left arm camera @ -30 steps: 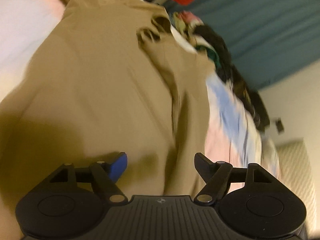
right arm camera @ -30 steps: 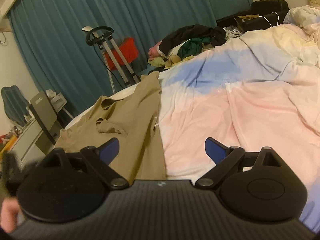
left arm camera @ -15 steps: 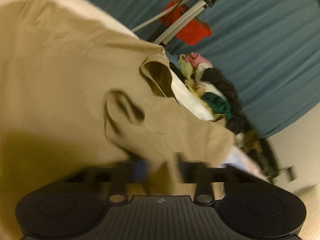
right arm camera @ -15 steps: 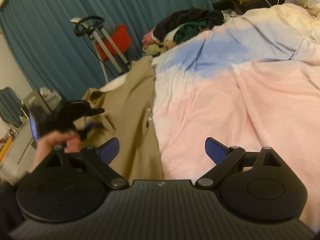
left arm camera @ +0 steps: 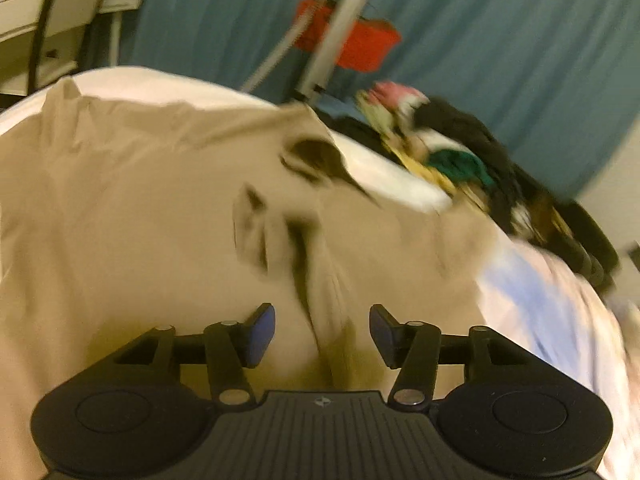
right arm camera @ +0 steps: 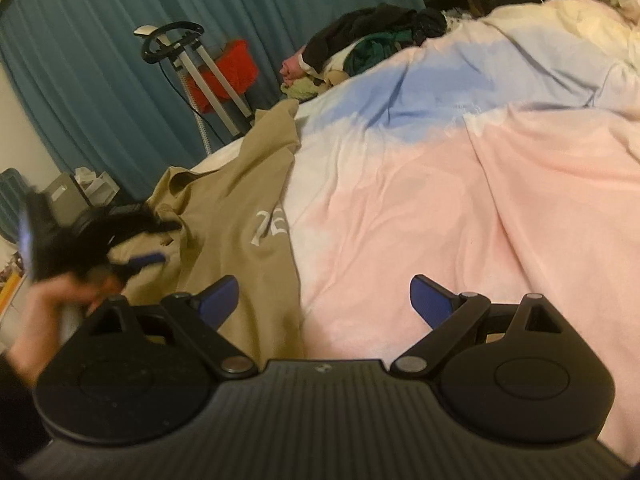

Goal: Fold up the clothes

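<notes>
A tan shirt (left arm camera: pixel 140 220) lies spread on the near left part of the bed, with a white print (right arm camera: pixel 269 227) showing in the right wrist view. My left gripper (left arm camera: pixel 322 334) hovers low over it, jaws opening. A raised fold of the tan cloth (left arm camera: pixel 332 320) runs between the blue pads, which do not press on it. In the right wrist view the same left gripper (right arm camera: pixel 166 242) is blurred, held by a hand (right arm camera: pixel 52 312) over the tan shirt (right arm camera: pixel 240 184). My right gripper (right arm camera: pixel 324 300) is open and holds nothing; its left finger is over the shirt's right edge.
A pink, white and blue duvet (right arm camera: pixel 460 200) covers the bed. A pile of dark and coloured clothes (right arm camera: pixel 368 48) lies at the far side. A metal stand with a red bag (right arm camera: pixel 224 72) is set against the teal curtain (left arm camera: pixel 500 40). A desk (left arm camera: pixel 48 20) is at the left.
The left gripper went from open to shut on a tan fold, then opened again and drew back over the shirt. The right gripper sank a little, then held still.
</notes>
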`<state>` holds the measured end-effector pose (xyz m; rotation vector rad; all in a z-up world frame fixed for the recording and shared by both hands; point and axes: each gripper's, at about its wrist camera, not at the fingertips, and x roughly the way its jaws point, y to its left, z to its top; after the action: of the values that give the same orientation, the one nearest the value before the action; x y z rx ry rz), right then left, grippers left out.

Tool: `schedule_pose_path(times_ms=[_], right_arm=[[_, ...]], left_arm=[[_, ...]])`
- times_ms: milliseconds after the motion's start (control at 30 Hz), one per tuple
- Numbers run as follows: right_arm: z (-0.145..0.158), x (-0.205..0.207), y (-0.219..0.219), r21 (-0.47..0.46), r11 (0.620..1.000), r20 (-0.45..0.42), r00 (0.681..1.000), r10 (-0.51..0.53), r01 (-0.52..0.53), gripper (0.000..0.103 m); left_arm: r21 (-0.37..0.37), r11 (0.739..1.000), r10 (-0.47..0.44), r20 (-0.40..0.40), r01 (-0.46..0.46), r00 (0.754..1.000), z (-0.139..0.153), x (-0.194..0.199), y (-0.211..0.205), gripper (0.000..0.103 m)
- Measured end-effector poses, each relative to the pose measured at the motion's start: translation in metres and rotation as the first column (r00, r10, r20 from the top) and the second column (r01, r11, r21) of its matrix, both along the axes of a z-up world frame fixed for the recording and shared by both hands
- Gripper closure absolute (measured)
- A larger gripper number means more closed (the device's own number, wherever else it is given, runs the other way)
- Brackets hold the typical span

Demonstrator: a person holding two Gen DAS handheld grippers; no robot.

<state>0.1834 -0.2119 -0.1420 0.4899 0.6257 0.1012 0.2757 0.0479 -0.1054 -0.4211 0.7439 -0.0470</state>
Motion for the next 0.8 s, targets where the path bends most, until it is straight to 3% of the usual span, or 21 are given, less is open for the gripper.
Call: schedule_pose_path(times_ms=[133, 333, 533, 633, 700, 800], right_arm=[[0.01, -0.009, -0.002, -0.01, 1.0, 0.036, 0.999, -0.002, 0.002, 0.009], [0.026, -0.029, -0.002, -0.043, 0.999, 0.086, 0.996, 0.001, 0.002, 0.009], [0.045, -0.061, 0.003, -0.071, 0.998, 0.131, 0.991, 0.008, 0.001, 0.009], [0.052, -0.081, 0.01, -0.109, 0.994, 0.141, 0.99, 0.023, -0.007, 0.009], [0.058, -0.094, 0.015, -0.13, 0.991, 0.151, 0.988, 0.034, -0.015, 0.009], [0.067, -0.11, 0.024, -0.157, 0.987, 0.175, 0.983, 0.054, -0.027, 0.009]], left_arm=[[-0.044, 0.991, -0.13, -0.07, 0.127, 0.989, -0.001, -0.076, -0.01, 0.046], [-0.072, 0.968, -0.249, -0.187, 0.239, 0.95, -0.02, -0.179, -0.022, 0.046], [-0.055, 0.951, -0.309, -0.241, 0.305, 0.92, -0.036, -0.224, -0.032, 0.049], [-0.046, 0.945, -0.325, -0.264, 0.325, 0.908, -0.036, -0.24, -0.034, 0.072], [-0.047, 0.946, -0.321, -0.273, 0.32, 0.907, -0.036, -0.248, -0.031, 0.094], [-0.025, 0.948, -0.312, -0.271, 0.317, 0.911, -0.035, -0.256, -0.027, 0.1]])
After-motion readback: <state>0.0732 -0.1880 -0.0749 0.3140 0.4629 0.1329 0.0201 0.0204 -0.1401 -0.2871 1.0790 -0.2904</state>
